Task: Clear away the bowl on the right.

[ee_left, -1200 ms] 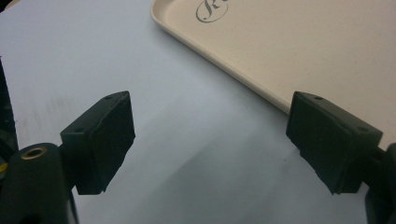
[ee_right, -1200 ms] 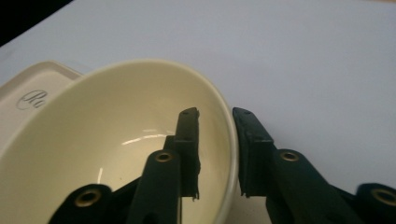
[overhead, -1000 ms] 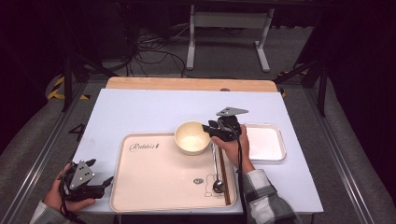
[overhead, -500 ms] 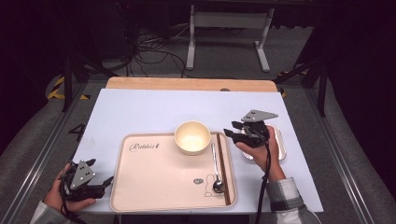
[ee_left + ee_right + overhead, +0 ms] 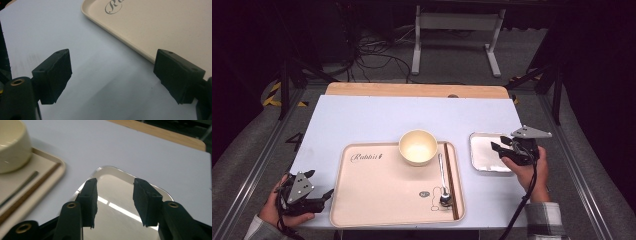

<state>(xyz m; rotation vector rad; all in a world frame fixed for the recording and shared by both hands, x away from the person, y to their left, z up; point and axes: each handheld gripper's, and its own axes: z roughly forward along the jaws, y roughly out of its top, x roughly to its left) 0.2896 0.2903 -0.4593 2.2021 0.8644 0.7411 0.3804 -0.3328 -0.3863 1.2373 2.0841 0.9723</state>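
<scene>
A cream bowl [image 5: 417, 146] stands at the back of a beige tray [image 5: 377, 200]. A spoon [image 5: 442, 175] and dark chopsticks [image 5: 451, 180] lie along the tray's right side. To the right, a small shiny metal tray [image 5: 484, 157] rests on the white table. My right gripper [image 5: 500, 145] hovers over it, pointing left. Its jaws have just been opening, and nothing is between them. In the right gripper view, my right gripper [image 5: 115, 187] is above the metal tray [image 5: 160, 191], with the bowl [image 5: 10, 145] at far left. My left gripper [image 5: 319, 183] sits open by the beige tray's front left corner.
The left gripper view shows my left gripper [image 5: 112, 65] open over bare white table, with the beige tray's edge [image 5: 162, 25] at upper right. A wooden strip [image 5: 412, 90] runs along the table's far edge. Beyond it are dark floor, cables and a metal stand.
My right gripper has moved from the bowl's right rim rightward to above the metal tray. The bowl stays on the beige tray. The left gripper has not moved.
</scene>
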